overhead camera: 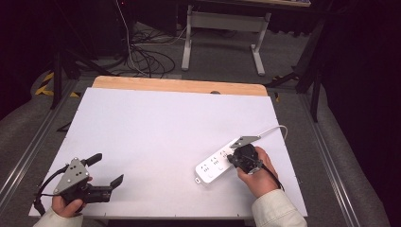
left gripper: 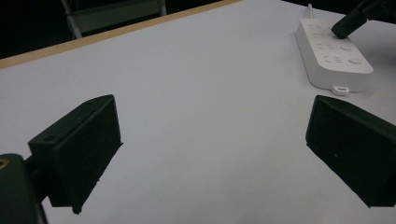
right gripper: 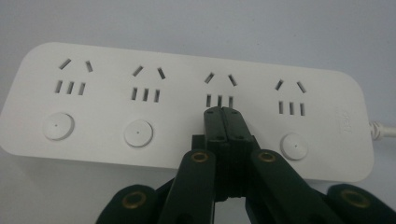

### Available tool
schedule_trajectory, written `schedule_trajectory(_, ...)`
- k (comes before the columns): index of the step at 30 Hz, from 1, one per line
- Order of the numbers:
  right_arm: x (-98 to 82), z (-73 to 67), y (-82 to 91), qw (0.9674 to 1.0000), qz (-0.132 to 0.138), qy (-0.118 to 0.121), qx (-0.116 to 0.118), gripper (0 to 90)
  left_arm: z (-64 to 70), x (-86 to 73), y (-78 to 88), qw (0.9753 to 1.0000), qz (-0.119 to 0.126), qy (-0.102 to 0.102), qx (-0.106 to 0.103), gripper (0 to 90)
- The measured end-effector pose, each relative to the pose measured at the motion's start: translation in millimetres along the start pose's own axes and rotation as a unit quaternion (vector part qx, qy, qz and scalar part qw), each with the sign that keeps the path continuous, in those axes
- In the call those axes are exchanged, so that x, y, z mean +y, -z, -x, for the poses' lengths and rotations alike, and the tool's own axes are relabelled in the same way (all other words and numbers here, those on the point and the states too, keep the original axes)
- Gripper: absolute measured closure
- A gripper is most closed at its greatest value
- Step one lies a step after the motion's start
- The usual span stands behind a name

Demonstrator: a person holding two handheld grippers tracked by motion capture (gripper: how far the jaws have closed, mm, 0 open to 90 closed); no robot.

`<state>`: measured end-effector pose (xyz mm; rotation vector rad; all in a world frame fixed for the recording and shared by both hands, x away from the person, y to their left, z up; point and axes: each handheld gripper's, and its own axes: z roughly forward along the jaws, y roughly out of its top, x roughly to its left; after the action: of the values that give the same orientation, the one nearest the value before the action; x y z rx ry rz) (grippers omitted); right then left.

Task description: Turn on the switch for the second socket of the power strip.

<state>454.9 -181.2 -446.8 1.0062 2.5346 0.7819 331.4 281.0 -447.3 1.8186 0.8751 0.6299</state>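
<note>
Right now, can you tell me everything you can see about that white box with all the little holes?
The power strip is a long white box, smooth like plastic, with rounded corners, lying flat on the white table. It has four socket groups in a row, each with a round button. A white cable leaves one end. The right gripper, jaws shut together, has its tips on the top by the third socket's button.
</note>
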Motion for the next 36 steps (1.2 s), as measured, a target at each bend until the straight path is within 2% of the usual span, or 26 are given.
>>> schedule_trajectory(9,0.2,-0.8,-0.5,1.0,-0.002,0.0,-0.004,90.0,-0.2,-0.1,0.1,1.0,0.0,0.0,0.0,3.9)
schedule_trajectory(19,0.4,1.6,-0.1,1.0,-0.001,-0.004,0.003,90.0,-0.6,0.1,0.3,1.0,0.001,0.001,0.001,3.9)
schedule_trajectory(22,-0.3,2.1,4.8,0.9998,0.017,-0.004,0.002,90.0,-1.0,0.2,0.4,1.0,0.002,0.002,0.001,3.9)
schedule_trajectory(23,-0.5,0.9,10.1,0.999,0.043,-0.009,0.008,90.0,-0.9,0.1,0.3,1.0,0.002,0.003,0.001,3.9)
schedule_trajectory(24,-0.5,0.9,10.1,0.999,0.043,-0.009,0.008,90.0,-1.1,0.2,0.2,1.0,0.002,0.004,0.001,3.9)
schedule_trajectory(26,0.7,-0.2,16.2,0.9978,0.065,-0.009,0.008,90.0,-1.1,0.2,0.0,1.0,0.002,0.003,0.002,3.8)
schedule_trajectory(32,1.8,1.5,27.3,0.9965,0.082,-0.011,0.012,90.0,-0.8,0.2,0.6,1.0,0.002,0.003,0.002,3.9)
schedule_trajectory(36,1.6,0.7,36.7,0.9944,0.104,-0.01,0.012,90.0,-0.6,0.3,0.2,1.0,0.002,0.003,0.002,3.9)
